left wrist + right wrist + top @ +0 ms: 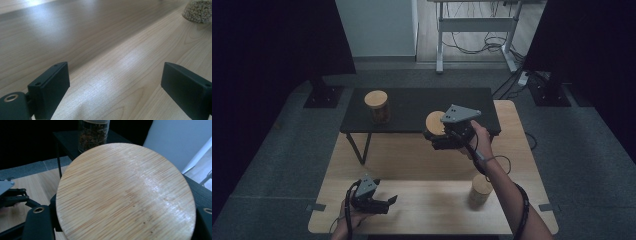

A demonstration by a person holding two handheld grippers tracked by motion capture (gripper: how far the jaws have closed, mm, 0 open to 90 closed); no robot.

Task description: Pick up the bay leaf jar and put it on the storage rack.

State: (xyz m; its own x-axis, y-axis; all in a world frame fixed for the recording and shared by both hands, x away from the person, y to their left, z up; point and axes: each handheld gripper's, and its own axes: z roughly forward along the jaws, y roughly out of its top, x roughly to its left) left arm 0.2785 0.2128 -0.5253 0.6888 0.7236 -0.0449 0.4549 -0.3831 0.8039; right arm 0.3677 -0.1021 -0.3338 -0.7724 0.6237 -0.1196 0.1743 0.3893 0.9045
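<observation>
My right gripper (434,136) is held above the front edge of the black side table (412,107), shut on a bamboo-lidded jar (435,122). In the right gripper view its round lid (125,192) spans the gap between the jaws and hides the jar's body. A second jar (377,106) with dark contents (93,133) stands on the black table's left part. A third jar (481,190), holding pale grains (200,11), stands on the light wooden table (422,160) at the front right. My left gripper (384,202) rests low at the front left, open and empty (115,85).
The black side table stands on thin legs (359,147) over the back of the wooden table. A white cabinet (377,27) and a desk frame with cables (477,30) are on the floor beyond.
</observation>
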